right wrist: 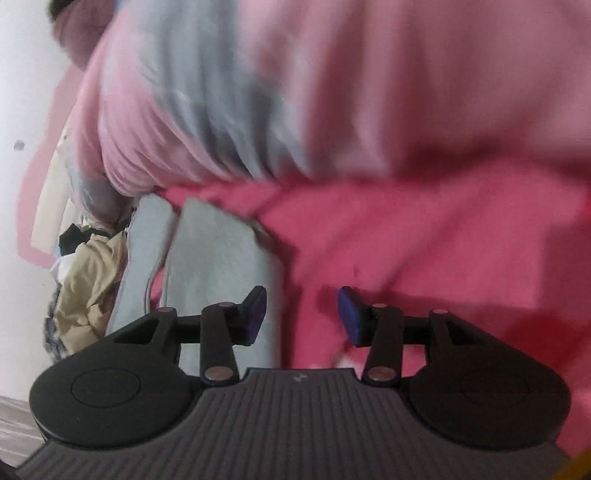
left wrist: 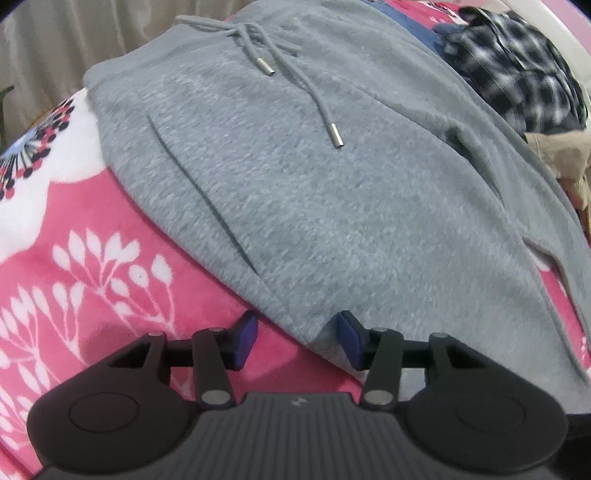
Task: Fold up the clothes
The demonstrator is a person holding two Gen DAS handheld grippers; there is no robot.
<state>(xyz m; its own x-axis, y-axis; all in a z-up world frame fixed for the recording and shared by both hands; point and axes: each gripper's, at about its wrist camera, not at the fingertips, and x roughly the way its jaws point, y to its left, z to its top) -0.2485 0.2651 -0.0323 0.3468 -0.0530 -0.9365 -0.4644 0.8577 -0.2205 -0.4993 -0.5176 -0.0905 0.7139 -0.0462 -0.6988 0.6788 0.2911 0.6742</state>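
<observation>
Grey fleece sweatpants (left wrist: 295, 184) lie flat on a pink floral blanket (left wrist: 92, 258), waistband and knotted drawstring (left wrist: 280, 62) at the top. My left gripper (left wrist: 299, 339) is open at the garment's near edge. A corner of grey cloth reaches between its blue pads without being pinched. In the blurred right wrist view, my right gripper (right wrist: 302, 317) is open too, over the pink blanket (right wrist: 424, 240). Its left fingertip (right wrist: 255, 314) lies over a strip of the grey sweatpants (right wrist: 218, 258). Nothing is gripped.
A black-and-white plaid shirt (left wrist: 517, 66) and a beige garment (left wrist: 565, 162) are heaped past the sweatpants' right side, with blue cloth (left wrist: 410, 22) behind. The beige garment (right wrist: 88, 280) shows again beside a white wall (right wrist: 22, 92). A pale curtain (left wrist: 55, 48) hangs far left.
</observation>
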